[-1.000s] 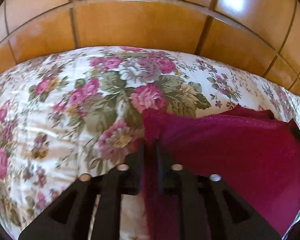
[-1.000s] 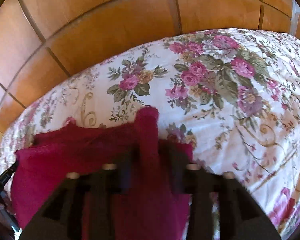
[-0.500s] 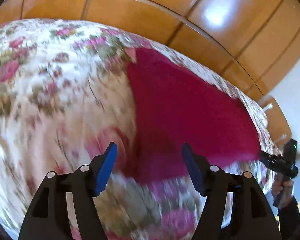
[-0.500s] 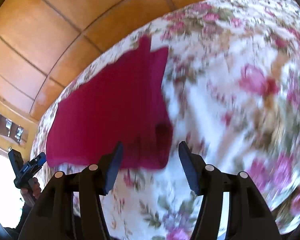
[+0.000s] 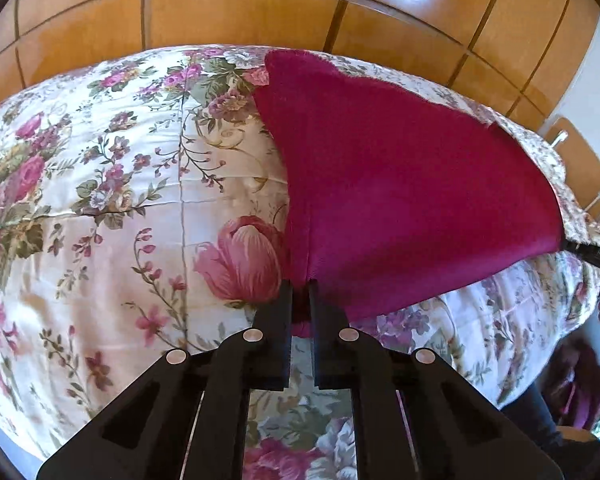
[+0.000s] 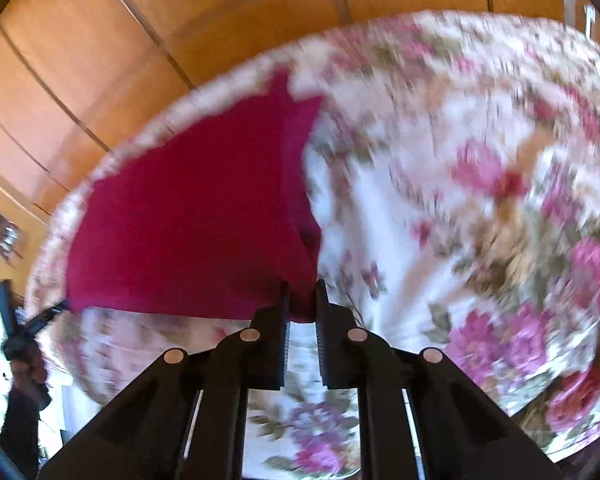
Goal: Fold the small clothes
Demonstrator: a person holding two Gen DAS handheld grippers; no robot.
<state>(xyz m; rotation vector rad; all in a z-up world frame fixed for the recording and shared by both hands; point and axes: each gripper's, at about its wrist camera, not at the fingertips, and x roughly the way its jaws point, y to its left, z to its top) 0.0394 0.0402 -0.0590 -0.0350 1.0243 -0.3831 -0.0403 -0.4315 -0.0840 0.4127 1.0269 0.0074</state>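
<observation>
Floral bedspread (image 5: 100, 216): cream ground with pink roses, purple sprigs and green leaves, quilted seams visible, covering the bed from the left side to the right. Wooden panelled wall (image 5: 240, 8): glossy honey-brown squares with dark grooves, running behind the bed's far edge. Left gripper (image 5: 300, 286): black two-finger claw pointing steeply down at the bed, its fingers drawn almost together and pinching the near left corner of the cloth, a fold of fabric bunched between the tips. Crimson garment (image 5: 400, 184): small knitted or textured piece, deep raspberry red, spread flat on the bedspread between the two claws, its far edge close to the far rim of the bed, its near edge stretched in a line from one gripped corner to the other. Right gripper (image 6: 302, 288): matching black claw, also angled down, fingers nearly closed with the garment's (image 6: 188, 216) near right corner clamped between the ribbed pads; this view is motion-blurred, so the bedspread (image 6: 480, 200) pattern reads only as smears. Person's hand (image 6: 26, 368): dark-sleeved, at the left margin of the right wrist view, holding the other claw's handle.
</observation>
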